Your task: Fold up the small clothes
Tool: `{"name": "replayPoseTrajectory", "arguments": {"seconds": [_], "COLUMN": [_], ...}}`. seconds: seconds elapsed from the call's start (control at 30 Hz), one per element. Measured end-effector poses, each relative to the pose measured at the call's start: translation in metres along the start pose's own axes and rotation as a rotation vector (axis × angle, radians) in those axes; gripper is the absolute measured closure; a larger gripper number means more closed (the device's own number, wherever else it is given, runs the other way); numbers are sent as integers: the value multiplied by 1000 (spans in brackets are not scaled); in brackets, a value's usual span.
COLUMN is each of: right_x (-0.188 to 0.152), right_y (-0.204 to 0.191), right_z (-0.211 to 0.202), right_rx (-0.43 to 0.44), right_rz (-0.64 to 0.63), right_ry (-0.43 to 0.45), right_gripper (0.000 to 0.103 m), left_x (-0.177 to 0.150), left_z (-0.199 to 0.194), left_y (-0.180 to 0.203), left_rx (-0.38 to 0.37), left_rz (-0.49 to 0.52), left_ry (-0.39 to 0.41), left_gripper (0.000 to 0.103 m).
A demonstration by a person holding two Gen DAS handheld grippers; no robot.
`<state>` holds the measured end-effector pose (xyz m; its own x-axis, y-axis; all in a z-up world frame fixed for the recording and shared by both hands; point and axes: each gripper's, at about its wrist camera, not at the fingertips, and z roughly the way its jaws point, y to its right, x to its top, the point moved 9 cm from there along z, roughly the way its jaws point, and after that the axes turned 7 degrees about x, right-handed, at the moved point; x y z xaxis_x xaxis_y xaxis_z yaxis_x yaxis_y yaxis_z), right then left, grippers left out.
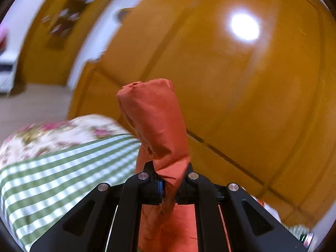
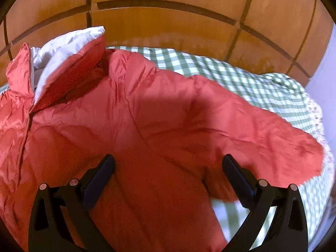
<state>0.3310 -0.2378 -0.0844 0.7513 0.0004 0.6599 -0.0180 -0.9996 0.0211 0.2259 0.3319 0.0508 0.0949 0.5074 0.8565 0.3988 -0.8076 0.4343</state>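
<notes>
A small red padded jacket point(image 2: 130, 130) with a white lining point(image 2: 61, 50) lies spread on a green-and-white checked cloth point(image 2: 241, 73). One sleeve point(image 2: 273, 138) stretches toward the right edge. In the left wrist view my left gripper point(image 1: 169, 185) is shut on a bunched fold of the red jacket point(image 1: 153, 121), lifted off the cloth so the fabric sticks up past the fingers. My right gripper point(image 2: 168, 163) hangs open just above the jacket's body, its two dark fingers point(image 2: 100, 178) wide apart with nothing pinched.
A wooden panelled headboard or wardrobe point(image 2: 168, 27) rises behind the checked cloth. In the left wrist view a floral cover point(image 1: 58, 132) borders the checked cloth point(image 1: 52, 184), with orange wooden doors point(image 1: 231, 105) and a bright light reflection point(image 1: 244, 27) beyond.
</notes>
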Motion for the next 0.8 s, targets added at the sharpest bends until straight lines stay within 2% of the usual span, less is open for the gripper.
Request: {"name": "replayPoseTrajectory", "arguments": {"seconds": [0.07,0.13,0.27,0.47,0.57,0.67,0.7,0.73,0.77,0.8], "right_x": [-7,-17,-41,-46,-48,-47,-48,-48,-48,-48], "right_y": [-12,-22,-31,-31,-32,-32,-32,-32,-32,-31], "right_z": [-15,-23,-13,-8,-6,-4,-3,-3,-3,-3], "right_rx": [88,128,130,139,151,155,152,151,153,158], "right_rz": [6,-9,-32,-20,-14,-6,-7,-8,-7,-3], "right_ry": [24,50,48,63,52,44,42,41,41,41], "right_gripper": [2,2,2,2,2,2,2,2,2,2], "left_x": [-10,-30,-80,-170,-210,-255,-271,-283,-290,-290], "left_z": [-2,-2,5,9,11,16,16,14,11,4], "left_y": [36,79,146,222,241,262,268,272,274,274], "left_rx": [-52,-103,-185,-279,-310,-335,-347,-365,-376,-371], "left_rz": [68,161,285,460,555,696,754,805,837,850], "left_ry": [-9,-31,-117,-232,-260,-300,-314,-334,-341,-318], "left_gripper": [97,97,97,97,97,95,90,73,42,24]}}
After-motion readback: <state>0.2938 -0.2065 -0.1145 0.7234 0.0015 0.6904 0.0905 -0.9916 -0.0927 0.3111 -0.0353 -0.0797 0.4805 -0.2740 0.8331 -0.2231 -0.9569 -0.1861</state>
